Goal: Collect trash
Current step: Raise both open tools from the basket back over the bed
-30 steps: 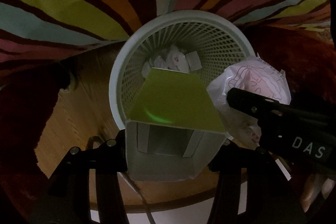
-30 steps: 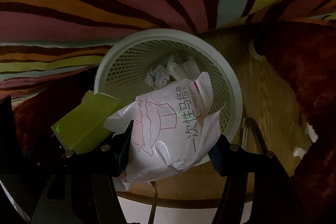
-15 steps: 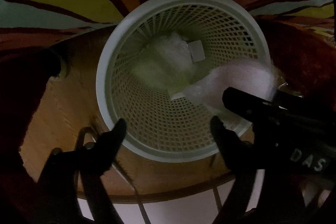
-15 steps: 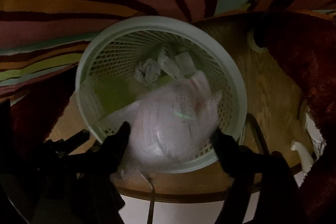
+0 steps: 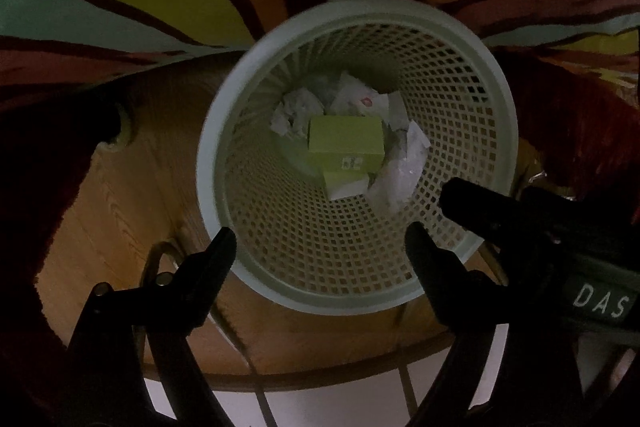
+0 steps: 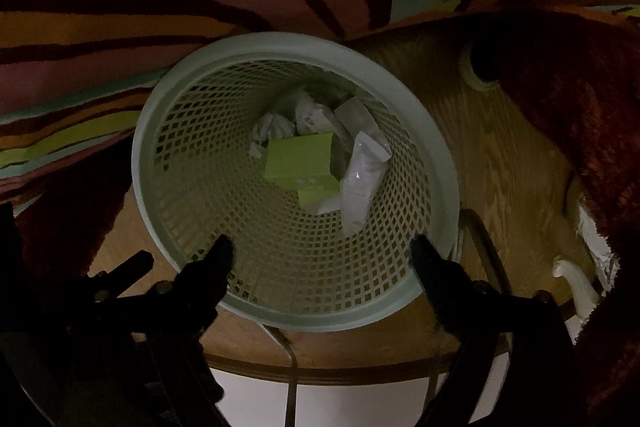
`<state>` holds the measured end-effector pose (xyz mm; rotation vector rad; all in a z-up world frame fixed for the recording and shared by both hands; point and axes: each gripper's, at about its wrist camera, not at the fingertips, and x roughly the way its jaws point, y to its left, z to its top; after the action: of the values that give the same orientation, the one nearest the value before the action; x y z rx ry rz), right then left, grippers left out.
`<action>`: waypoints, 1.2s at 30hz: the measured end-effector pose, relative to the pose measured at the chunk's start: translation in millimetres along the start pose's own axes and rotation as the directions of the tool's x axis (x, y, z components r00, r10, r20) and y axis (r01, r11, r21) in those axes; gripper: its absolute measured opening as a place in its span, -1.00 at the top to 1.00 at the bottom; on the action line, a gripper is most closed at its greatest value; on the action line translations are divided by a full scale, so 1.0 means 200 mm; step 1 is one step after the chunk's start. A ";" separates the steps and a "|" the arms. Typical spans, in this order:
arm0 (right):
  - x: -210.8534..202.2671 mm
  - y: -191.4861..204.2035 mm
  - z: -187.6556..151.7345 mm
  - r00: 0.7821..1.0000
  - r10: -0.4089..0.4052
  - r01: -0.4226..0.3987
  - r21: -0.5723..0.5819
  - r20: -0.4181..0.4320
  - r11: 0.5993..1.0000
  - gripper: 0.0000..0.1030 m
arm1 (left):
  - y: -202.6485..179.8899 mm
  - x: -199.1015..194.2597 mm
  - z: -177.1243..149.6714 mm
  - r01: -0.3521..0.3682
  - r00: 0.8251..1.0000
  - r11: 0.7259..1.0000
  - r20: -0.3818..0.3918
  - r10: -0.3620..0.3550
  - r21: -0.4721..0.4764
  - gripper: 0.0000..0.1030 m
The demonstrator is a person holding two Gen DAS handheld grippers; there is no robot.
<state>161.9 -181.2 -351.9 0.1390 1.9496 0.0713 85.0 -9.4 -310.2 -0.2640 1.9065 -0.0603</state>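
Now the green box [image 5: 345,140] lies flat in the basket [image 5: 224,131].

Two black two-finger grippers, left gripper [image 5: 320,235] and right gripper [image 6: 320,251]: tapered, pointed matte fingers [image 5: 218,259], small round screws near the finger bases, white "DAS" lettering [image 5: 600,301] on the right one's side.

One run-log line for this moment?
left claw: open | right claw: open | green box, white packet: inside basket
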 end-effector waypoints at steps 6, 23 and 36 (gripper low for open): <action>-0.09 -0.02 -0.04 0.998 0.040 -0.040 -0.010 0.052 0.999 -0.85 | 0.00 -0.09 -0.04 0.002 0.998 1.000 0.067 -0.002 0.001 -0.71; -0.72 -0.09 -0.37 0.815 0.299 -0.263 -0.144 0.496 0.954 -0.86 | -0.07 -0.66 -0.36 0.148 0.911 0.974 0.360 -0.201 0.169 -0.71; -1.38 0.08 -0.70 0.372 0.311 0.136 -0.383 0.875 0.914 -0.86 | -0.09 -1.31 -0.62 -0.149 0.503 0.961 0.854 -0.130 0.233 -0.85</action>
<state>134.0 -198.4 -44.0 -0.0052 0.7061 0.3851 55.6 18.8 -21.8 -0.0510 0.8408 -0.1572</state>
